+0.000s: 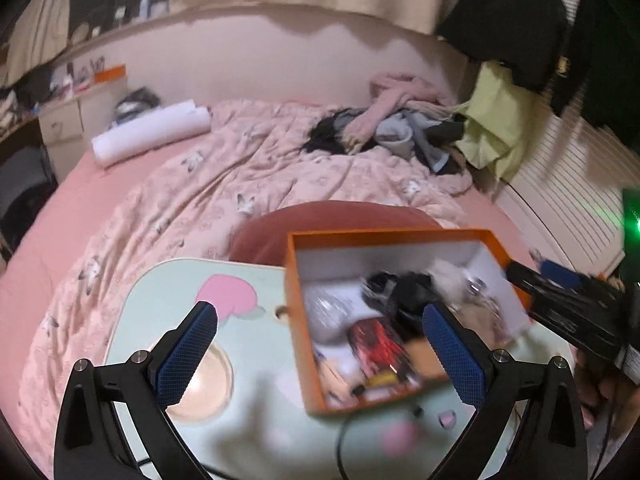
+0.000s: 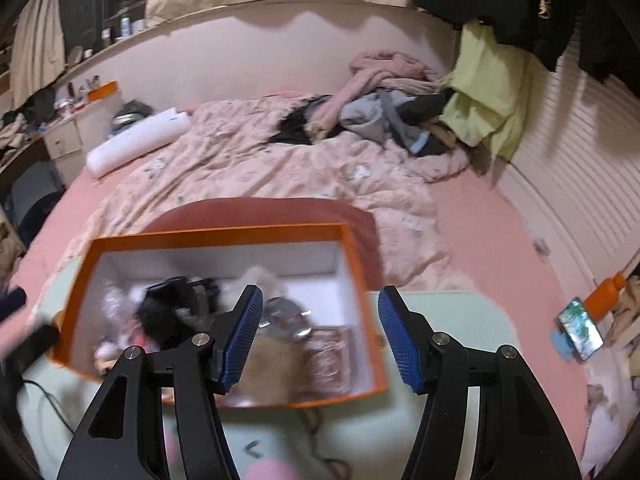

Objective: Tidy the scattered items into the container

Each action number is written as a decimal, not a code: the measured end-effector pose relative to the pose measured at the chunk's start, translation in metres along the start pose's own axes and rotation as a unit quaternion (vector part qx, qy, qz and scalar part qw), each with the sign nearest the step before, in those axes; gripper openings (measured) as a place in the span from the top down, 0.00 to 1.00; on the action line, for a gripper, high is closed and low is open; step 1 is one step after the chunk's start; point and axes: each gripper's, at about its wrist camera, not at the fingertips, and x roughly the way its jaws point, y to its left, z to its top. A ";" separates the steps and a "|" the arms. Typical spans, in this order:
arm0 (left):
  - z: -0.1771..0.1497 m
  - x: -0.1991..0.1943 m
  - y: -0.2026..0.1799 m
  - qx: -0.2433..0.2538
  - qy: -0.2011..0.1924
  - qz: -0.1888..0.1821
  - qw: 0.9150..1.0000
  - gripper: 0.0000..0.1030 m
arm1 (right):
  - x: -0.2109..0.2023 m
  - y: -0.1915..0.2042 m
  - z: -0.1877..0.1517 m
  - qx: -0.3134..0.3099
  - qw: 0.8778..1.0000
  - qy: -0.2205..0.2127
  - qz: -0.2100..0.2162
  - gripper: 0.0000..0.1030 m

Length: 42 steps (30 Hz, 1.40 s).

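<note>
An orange box [image 1: 298,320] with a white inside stands on a pale green lap table [image 1: 256,432] on the bed. It holds several things: a black item [image 2: 168,312], a round metal tin [image 2: 286,318], clear plastic [image 1: 328,304] and a red-black pack [image 1: 380,344]. My left gripper [image 1: 320,312] hovers open above the box's left side, with nothing between its blue pads. My right gripper [image 2: 320,296] is open too and straddles the box's right wall [image 2: 370,320] without touching it. A blurred pink item [image 1: 400,438] and a small pink piece [image 1: 447,419] lie on the table in front of the box.
A black cable [image 1: 340,444] runs across the table's near edge. Behind the box are a red-brown cushion [image 2: 264,216], a rumpled pink quilt [image 2: 280,168], a clothes pile [image 2: 384,112] and a white roll [image 2: 136,144]. A phone on a stand [image 2: 582,330] sits at the right.
</note>
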 end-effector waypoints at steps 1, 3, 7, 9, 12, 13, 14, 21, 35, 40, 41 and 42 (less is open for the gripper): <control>0.002 0.009 0.003 -0.003 0.011 0.002 1.000 0.24 | 0.004 -0.005 0.001 0.007 1.000 0.008 -0.001 0.41; 0.000 0.023 0.006 -0.012 0.032 -0.007 0.999 0.29 | 0.012 -0.018 0.001 0.035 0.999 0.027 0.012 0.41; -0.004 0.044 0.001 -0.011 0.062 -0.029 0.998 0.44 | 0.030 -0.027 -0.007 0.062 0.994 0.074 0.058 0.53; -0.003 0.052 -0.005 0.004 0.071 -0.018 0.997 0.49 | 0.036 -0.021 -0.013 0.062 0.990 0.097 0.075 0.54; -0.003 0.054 -0.005 0.014 0.064 -0.006 0.998 0.50 | 0.036 -0.014 -0.018 0.052 0.991 0.102 0.064 0.54; -0.003 0.054 -0.004 0.013 0.062 -0.007 0.998 0.50 | 0.036 -0.014 -0.019 0.053 0.991 0.104 0.066 0.54; -0.003 0.054 -0.003 0.012 0.062 -0.008 0.998 0.50 | 0.035 -0.015 -0.018 0.055 0.990 0.106 0.070 0.54; -0.005 0.044 0.008 0.000 0.064 -0.024 0.998 0.33 | 0.034 -0.015 -0.017 0.065 0.991 0.096 0.073 0.54; -0.061 -0.030 -0.002 0.017 0.020 -0.057 0.998 0.23 | -0.036 -0.011 -0.027 0.023 0.996 -0.027 0.081 0.54; -0.091 -0.015 -0.017 0.030 0.047 -0.014 0.998 0.23 | -0.043 -0.006 -0.063 0.008 0.995 -0.008 0.096 0.54; -0.093 -0.011 -0.020 0.035 0.048 -0.006 0.998 0.23 | -0.040 -0.004 -0.070 0.004 0.995 -0.001 0.096 0.54; -0.096 -0.007 -0.024 0.040 0.051 0.002 0.998 0.23 | -0.036 -0.002 -0.076 0.000 0.996 0.008 0.093 0.54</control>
